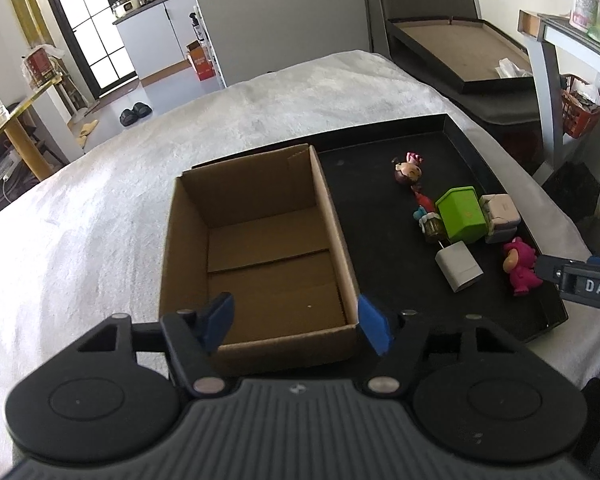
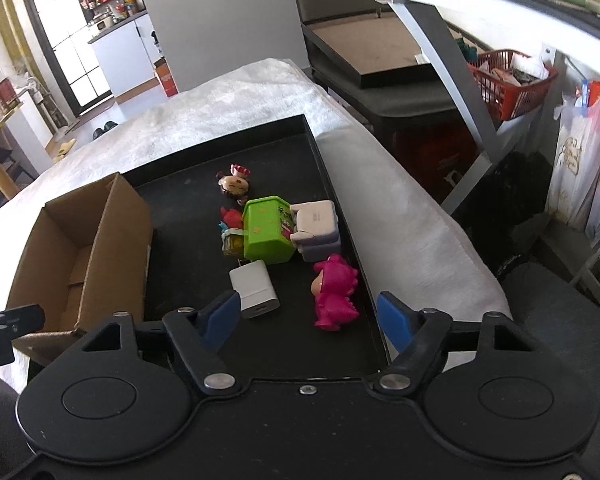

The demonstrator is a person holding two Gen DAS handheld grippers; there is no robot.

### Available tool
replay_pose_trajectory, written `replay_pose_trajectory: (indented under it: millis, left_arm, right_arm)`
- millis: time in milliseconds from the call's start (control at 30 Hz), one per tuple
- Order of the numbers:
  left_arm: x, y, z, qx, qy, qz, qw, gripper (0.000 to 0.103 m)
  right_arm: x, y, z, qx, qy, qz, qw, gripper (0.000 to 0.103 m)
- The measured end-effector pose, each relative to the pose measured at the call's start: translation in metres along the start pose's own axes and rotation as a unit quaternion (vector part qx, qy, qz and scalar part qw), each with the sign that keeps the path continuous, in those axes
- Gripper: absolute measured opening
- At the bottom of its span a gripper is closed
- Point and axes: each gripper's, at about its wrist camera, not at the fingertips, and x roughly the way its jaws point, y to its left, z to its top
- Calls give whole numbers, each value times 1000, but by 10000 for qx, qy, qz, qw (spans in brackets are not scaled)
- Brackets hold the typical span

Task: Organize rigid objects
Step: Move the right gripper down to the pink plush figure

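Two hand-held grippers in view, both with blue pads parted and nothing between them. Left hand-held gripper poised over the near wall of an open cardboard box — bare inside, standing at the left end of a black tray. Right hand-held gripper hanging above the tray's near end, its left pad just in front of a white charger block, a pink dinosaur-suit figurine lying on its side in the gap beyond the pads. Farther back, clustered together: a green house-shaped box, a pale grey case touching its right side, a small red-and-teal toy at its left, and a big-headed doll figurine behind. Tray and box set on a white fluffy cover — what lies beneath it not visible.
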Motion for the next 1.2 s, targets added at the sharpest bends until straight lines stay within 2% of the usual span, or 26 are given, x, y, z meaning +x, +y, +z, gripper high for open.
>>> replay_pose_trajectory:
  millis: [333, 733, 867, 1033, 1167, 1200]
  left_arm:
    - [19, -14, 7, 110, 112, 21, 9999, 65]
    - [39, -28, 14, 247, 302, 183, 9991, 64]
    - [45, -32, 12, 309, 408, 262, 9983, 64]
    - [50, -37, 10, 363, 473, 290, 9978, 64]
    - [52, -41, 8, 357, 455, 221, 9981, 62]
    - [53, -42, 8, 339, 455, 190, 9982, 54]
  right_arm:
    - [34, -7, 0, 185, 200, -8, 9996, 62]
    - [62, -14, -6, 249, 340, -80, 9991, 57]
    - [71, -15, -9, 189, 410, -112, 9989, 52]
    - [75, -14, -15, 148, 519, -25, 9985, 28]
    - [72, -10, -19, 54, 469, 35, 9989, 26]
    - [72, -10, -20, 51, 464, 64, 9989, 26]
